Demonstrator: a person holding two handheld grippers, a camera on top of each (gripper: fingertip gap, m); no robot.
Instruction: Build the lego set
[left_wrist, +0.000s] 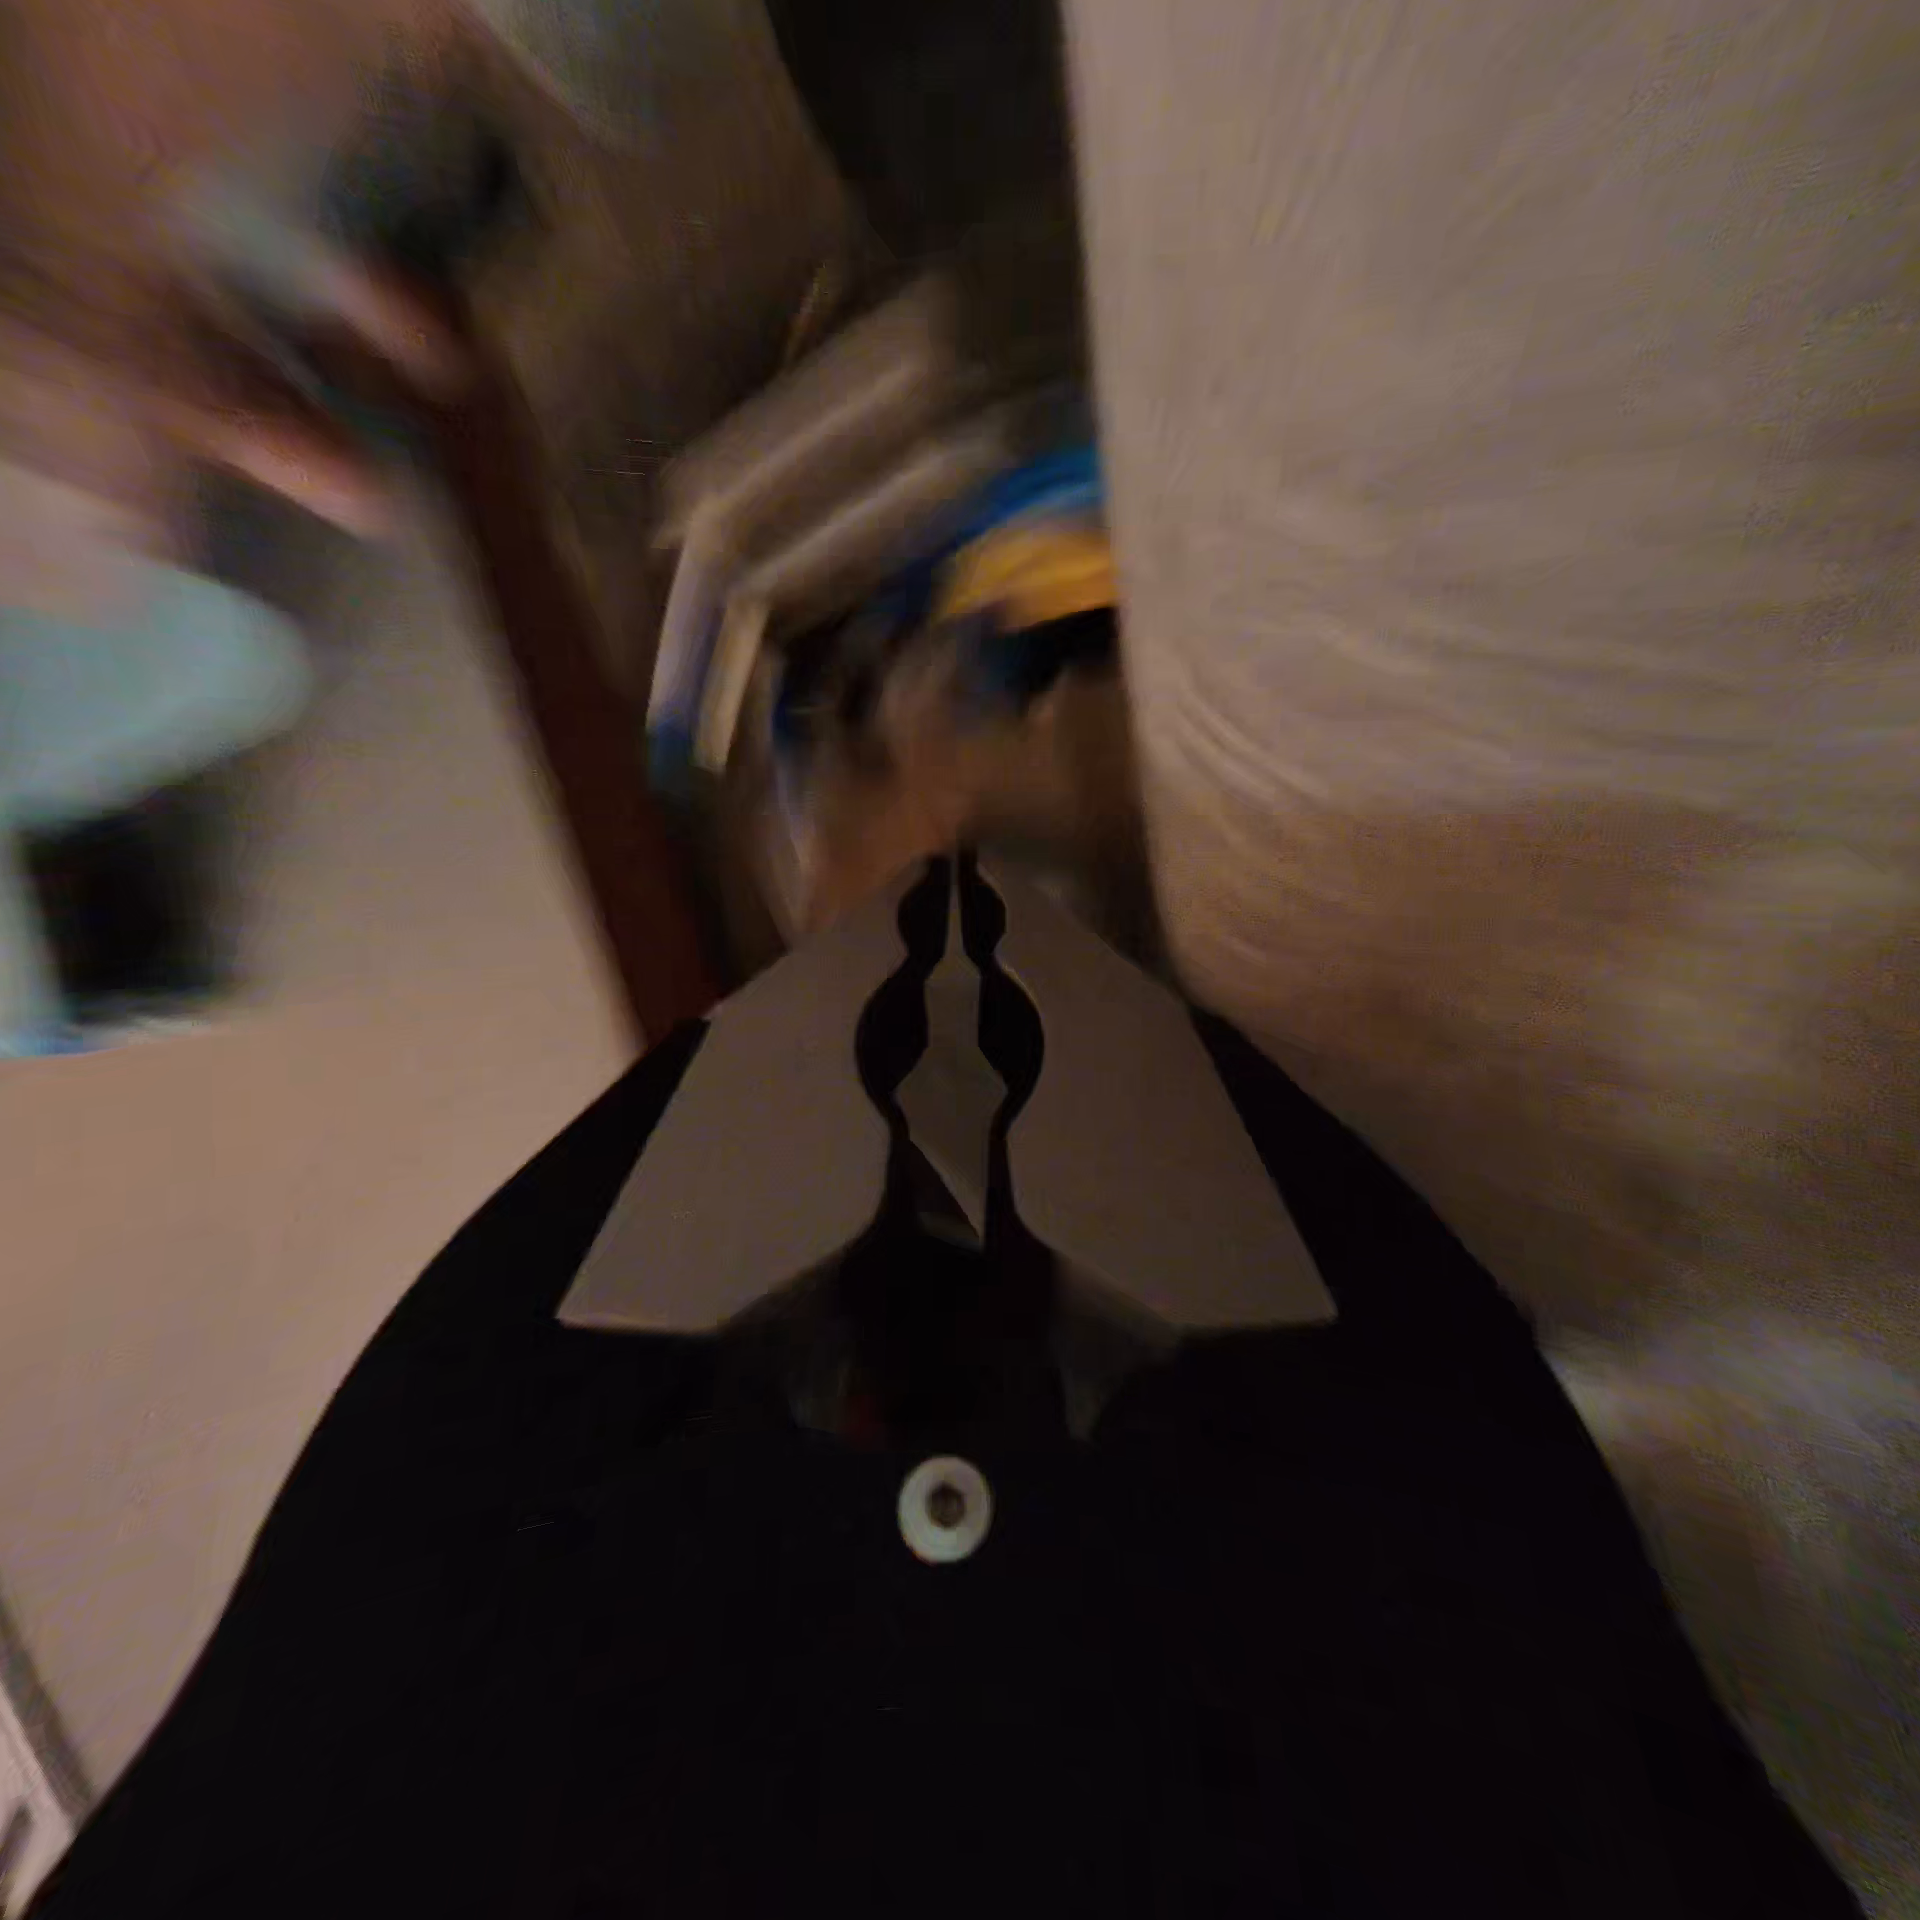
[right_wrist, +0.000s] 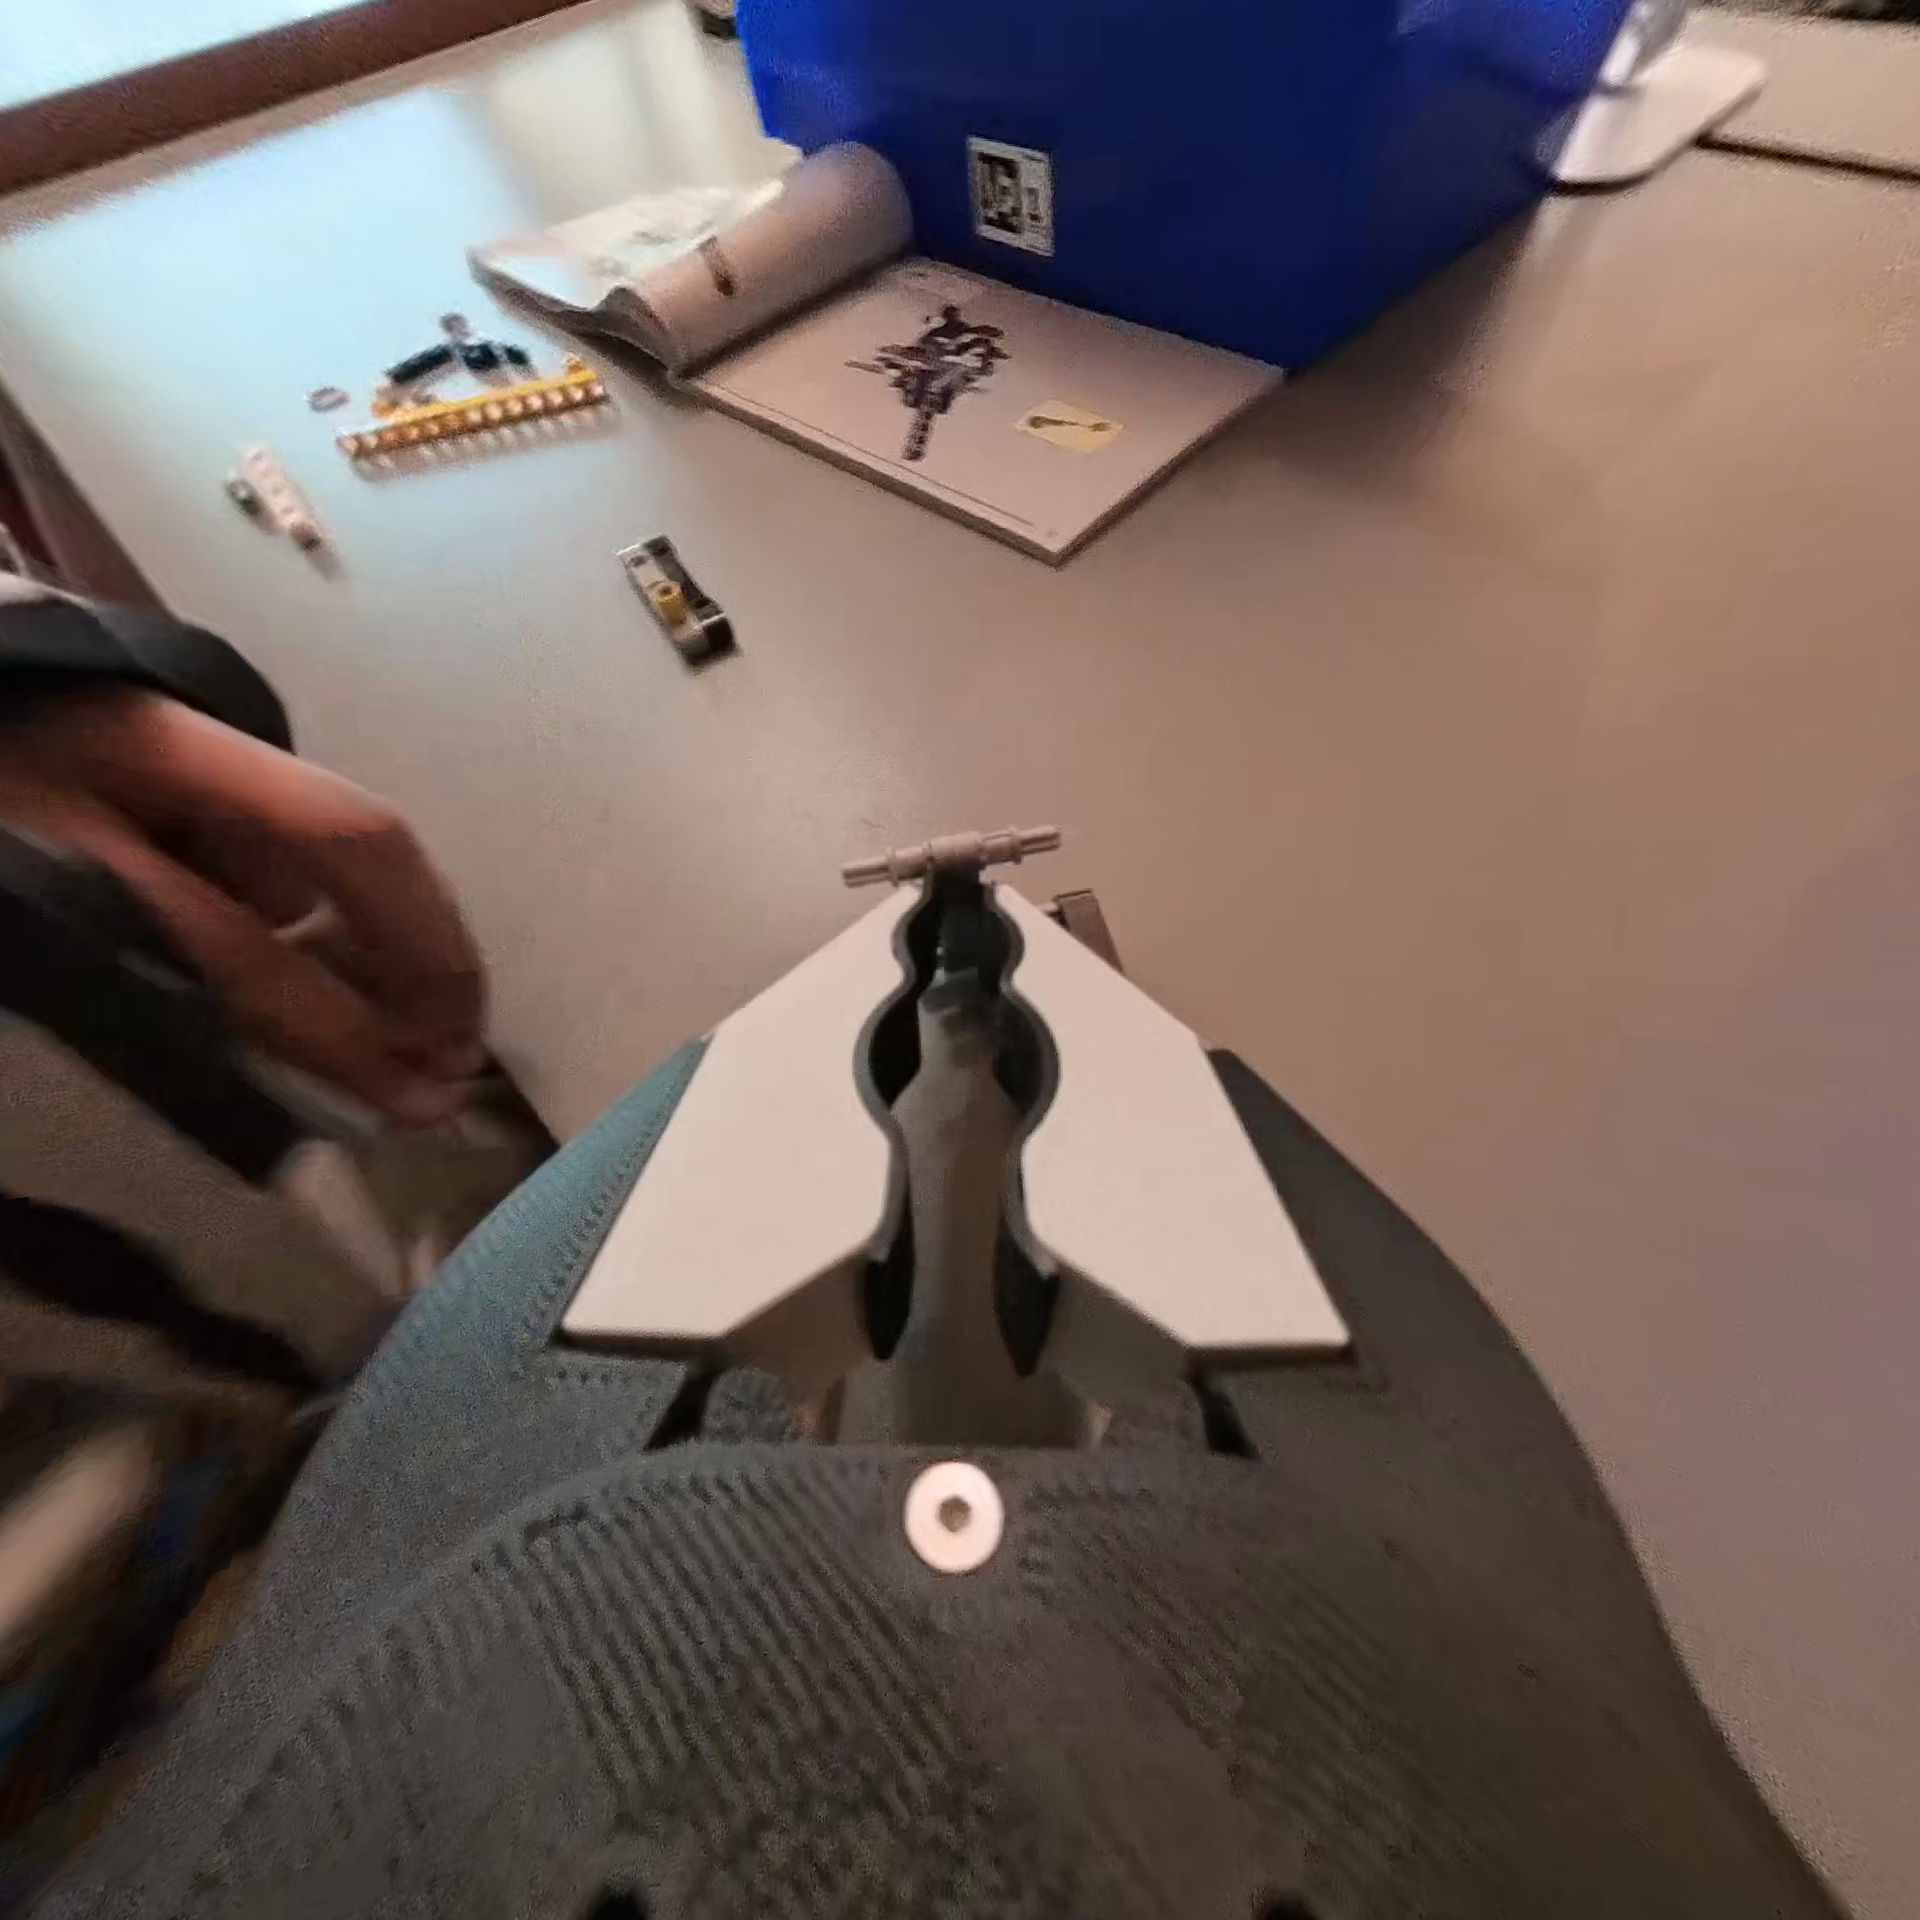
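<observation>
The right tongs (right_wrist: 954, 883) pinch a grey pin (right_wrist: 951, 854) crosswise, the yellow beam (right_wrist: 473, 421) far ahead-left of the pin — left tongs (left_wrist: 954, 883) pressed together, seemingly empty.

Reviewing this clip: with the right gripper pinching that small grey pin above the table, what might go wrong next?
1. The right gripper pinches the grey pin only at the very fingertips, so it may twist or slip out and drop onto the table.
2. The left wrist view is heavily motion-blurred, so the shut left gripper appears to be swinging fast and could knock something.
3. A hand sits close beside the right gripper, so they may collide.
</observation>
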